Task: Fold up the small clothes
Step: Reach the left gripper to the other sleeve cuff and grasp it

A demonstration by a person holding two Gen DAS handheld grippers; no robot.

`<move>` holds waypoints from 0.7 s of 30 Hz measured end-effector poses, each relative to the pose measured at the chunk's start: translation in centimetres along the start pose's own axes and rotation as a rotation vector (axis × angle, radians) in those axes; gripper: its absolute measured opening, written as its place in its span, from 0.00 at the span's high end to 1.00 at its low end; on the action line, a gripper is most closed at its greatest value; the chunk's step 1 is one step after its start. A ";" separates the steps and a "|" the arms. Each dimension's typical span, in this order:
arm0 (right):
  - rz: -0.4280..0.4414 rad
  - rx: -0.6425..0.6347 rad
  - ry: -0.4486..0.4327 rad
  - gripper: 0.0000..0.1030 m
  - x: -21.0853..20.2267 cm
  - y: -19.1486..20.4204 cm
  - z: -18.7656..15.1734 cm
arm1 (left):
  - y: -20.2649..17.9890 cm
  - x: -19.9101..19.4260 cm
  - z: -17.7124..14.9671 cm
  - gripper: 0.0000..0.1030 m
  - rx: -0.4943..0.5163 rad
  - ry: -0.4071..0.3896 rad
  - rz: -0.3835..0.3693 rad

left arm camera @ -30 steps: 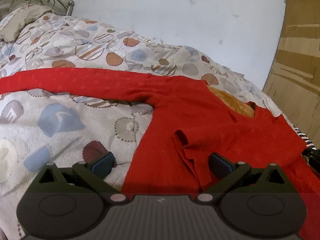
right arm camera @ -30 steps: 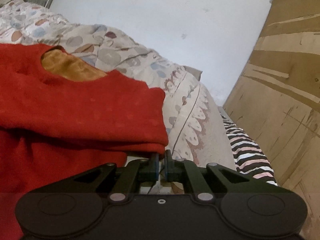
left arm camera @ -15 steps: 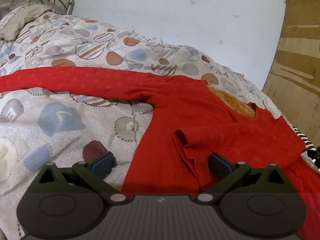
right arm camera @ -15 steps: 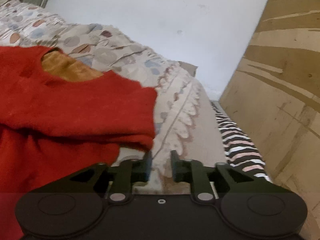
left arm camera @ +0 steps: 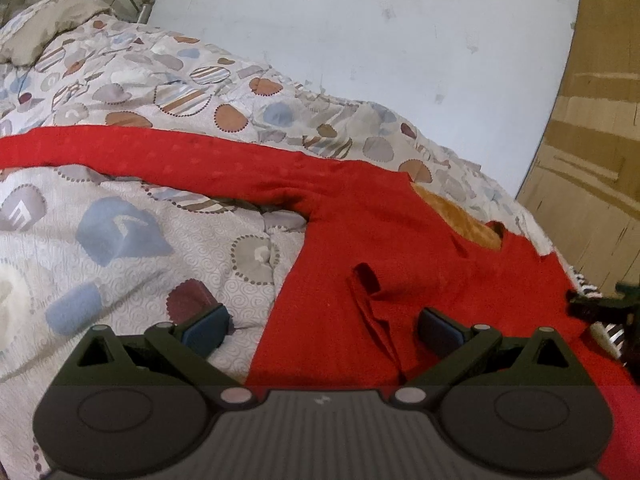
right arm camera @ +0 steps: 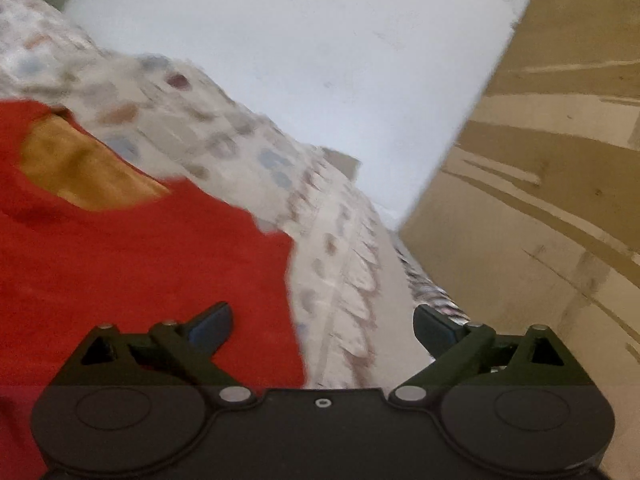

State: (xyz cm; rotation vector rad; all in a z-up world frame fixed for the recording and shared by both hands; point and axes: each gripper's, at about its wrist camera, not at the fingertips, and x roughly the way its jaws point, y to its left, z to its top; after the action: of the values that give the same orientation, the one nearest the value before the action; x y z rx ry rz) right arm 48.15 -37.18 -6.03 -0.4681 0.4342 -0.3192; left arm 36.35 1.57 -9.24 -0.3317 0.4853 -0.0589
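A red long-sleeved top (left arm camera: pixel 360 240) lies on the patterned bedspread (left arm camera: pixel 120 240), orange lining showing at its neck (left arm camera: pixel 460 220). One sleeve (left arm camera: pixel 140 152) stretches out to the left; the other is folded over the body, its cuff (left arm camera: pixel 372 304) lying in the middle. My left gripper (left arm camera: pixel 322 326) hangs open just above the top's left side edge, nothing between its pads. In the blurred right wrist view, the top (right arm camera: pixel 140 260) lies at the left, and my right gripper (right arm camera: pixel 322 322) has its jaws opening wide over the top's right edge, pads clear of the cloth.
A pale wall (left arm camera: pixel 360 40) runs behind the bed. A tall wooden board (right arm camera: pixel 540 200) stands close on the right. A striped cloth (right arm camera: pixel 432 292) lies in the gap between bed and board. A pillow (left arm camera: pixel 44 32) and metal headboard sit at far left.
My right gripper let go of the top's folded edge, opened wide and drew to the right. The left gripper stayed where it was, open.
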 end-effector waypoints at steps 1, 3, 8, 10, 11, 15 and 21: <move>0.001 0.033 0.018 0.01 0.5 -0.4 -0.3 | 0.1 0.0 0.0 0.00 -0.007 -0.003 -0.005; 0.008 0.061 0.030 0.01 0.9 -0.6 -0.7 | 0.4 -0.1 0.0 0.00 -0.019 -0.009 -0.015; 0.002 0.038 0.026 0.01 1.2 0.1 -1.0 | 1.1 -0.7 0.1 0.00 -0.073 -0.044 -0.041; 0.031 0.048 0.017 0.01 0.8 -0.2 -0.7 | 1.6 -0.9 0.9 0.00 -0.106 -0.027 -0.057; 0.060 0.059 0.009 0.01 0.4 -0.7 -0.5 | 1.9 -1.3 1.5 0.00 -0.128 -0.027 -0.062; 0.100 0.128 0.031 0.01 -2.2 -2.4 1.2 | 4.2 -3.4 3.8 0.00 -0.198 -0.086 -0.011; 0.241 0.095 0.001 0.01 -10.3 -2.6 3.4 | 11.2 -4.6 7.8 0.00 -0.237 -0.103 0.156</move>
State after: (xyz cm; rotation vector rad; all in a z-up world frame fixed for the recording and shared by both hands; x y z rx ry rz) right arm 40.33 -34.12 1.32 -0.3182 0.4693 -0.1066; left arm 35.69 15.10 -4.36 -0.5253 0.4152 0.1683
